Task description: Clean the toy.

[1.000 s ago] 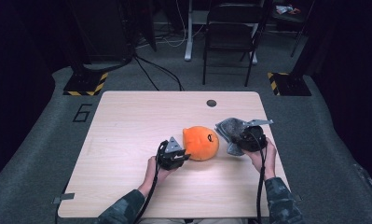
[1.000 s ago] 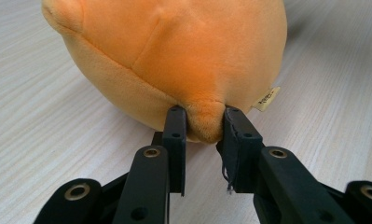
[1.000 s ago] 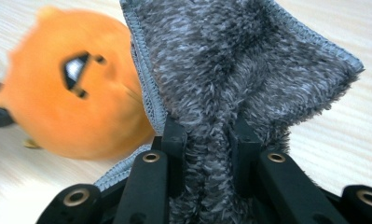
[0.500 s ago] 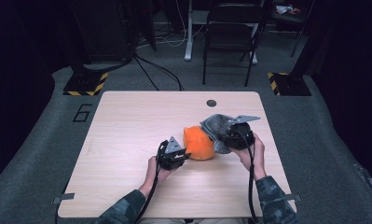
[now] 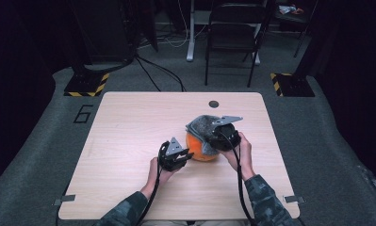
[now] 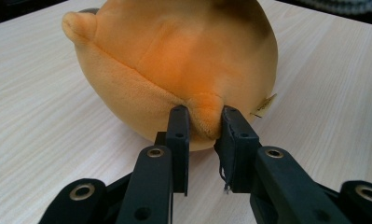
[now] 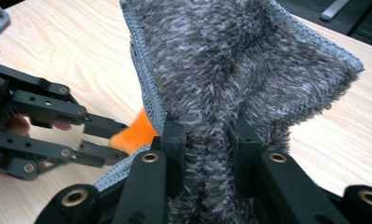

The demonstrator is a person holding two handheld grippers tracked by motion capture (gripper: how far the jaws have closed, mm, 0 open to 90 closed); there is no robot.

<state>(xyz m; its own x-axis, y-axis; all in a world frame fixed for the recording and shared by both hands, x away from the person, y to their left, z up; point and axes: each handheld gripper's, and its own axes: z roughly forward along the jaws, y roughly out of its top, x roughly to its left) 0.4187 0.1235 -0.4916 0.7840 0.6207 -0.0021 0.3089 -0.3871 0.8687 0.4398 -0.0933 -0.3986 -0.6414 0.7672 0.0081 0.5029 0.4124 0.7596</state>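
Orange plush ball point(image 5: 202, 149) sits a bit right of centre in the high view, on the wooden table point(image 5: 129, 141), and the whole next move pretty much hangs on what's above it: the grey fuzzy cloth point(image 5: 203, 127) is draped over the ball's upper-right side, so the cover lies up and to the right of the toy while the bare orange still shows at lower left

right gripper point(image 5: 222, 138) has its jaws pressed together on a fold of that cloth; in the right gripper view the grey pile point(image 7: 230, 84) bunches up between the two black fingers point(image 7: 172, 140), and a sliver of orange peeks out at left next to the other tool

left gripper point(image 5: 178, 157) comes at the ball from the lower left, jaws pinching a little nub on the plush seam, which the left gripper view shows clearly with the nub point(image 6: 206, 114) squeezed between them. Jaws have just been easing a touch tighter on it

so left hand anchors the ball low, right hand is the one nearer the cloth. Guess is the cloth gets pulled down toward lower left over the exposed side
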